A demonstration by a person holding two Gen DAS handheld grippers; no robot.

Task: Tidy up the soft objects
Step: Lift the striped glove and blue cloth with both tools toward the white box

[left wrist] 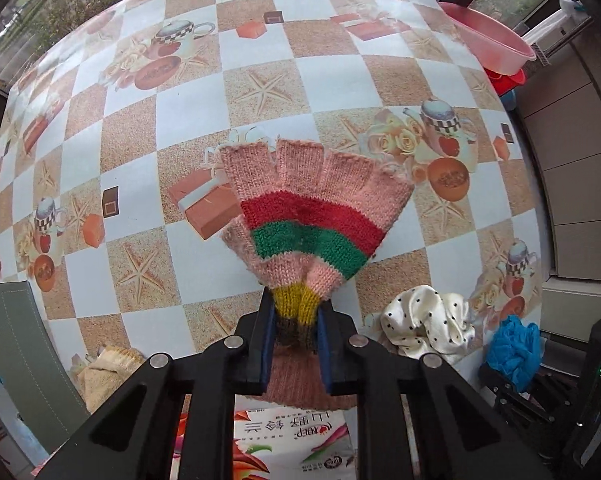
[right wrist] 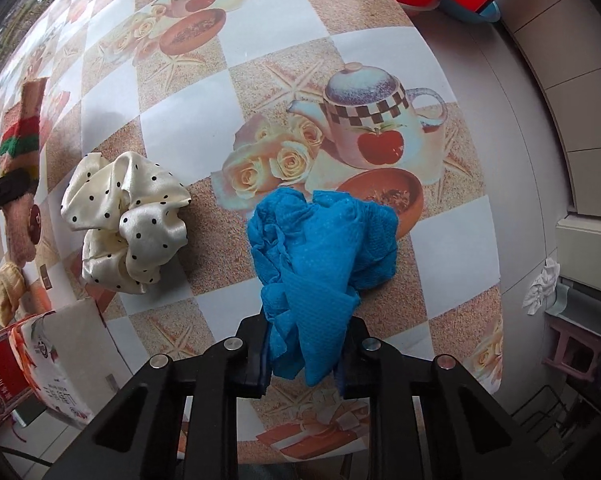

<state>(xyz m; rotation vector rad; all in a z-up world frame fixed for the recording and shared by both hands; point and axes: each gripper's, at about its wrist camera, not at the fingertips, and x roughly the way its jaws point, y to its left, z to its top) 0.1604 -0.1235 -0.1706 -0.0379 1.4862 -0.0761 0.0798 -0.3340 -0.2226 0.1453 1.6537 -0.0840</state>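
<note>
**Left wrist view: both tongs loaded, two soft things that could slip**

Left wrist view shows the counter [left wrist: 260, 60] under its checked oilcloth, and the cream polka-dot scrunchie [left wrist: 424, 320] lying on it serves as the landmark. Just left of the scrunchie, the left tongs [left wrist: 296, 336] are clamped on the yellow-and-brown cuff of the striped knit glove [left wrist: 308, 216], whose pink finger stubs fan out beyond them above the cloth. The pinch takes only the bunched cuff, so the heavier palm could probably swing or pull the knit free if the tongs tilt or move fast.

Right of the scrunchie, the right tongs [right wrist: 304, 352] grip a crumpled blue glove [right wrist: 324, 248] by a loose fold; the bulk bulges past the tips. Thin, slick material held this way may slide out.

Near the scrunchie's left side sits a printed carton [right wrist: 48, 360]; either dangling item could snag its edge, or drag the scrunchie along.
</note>
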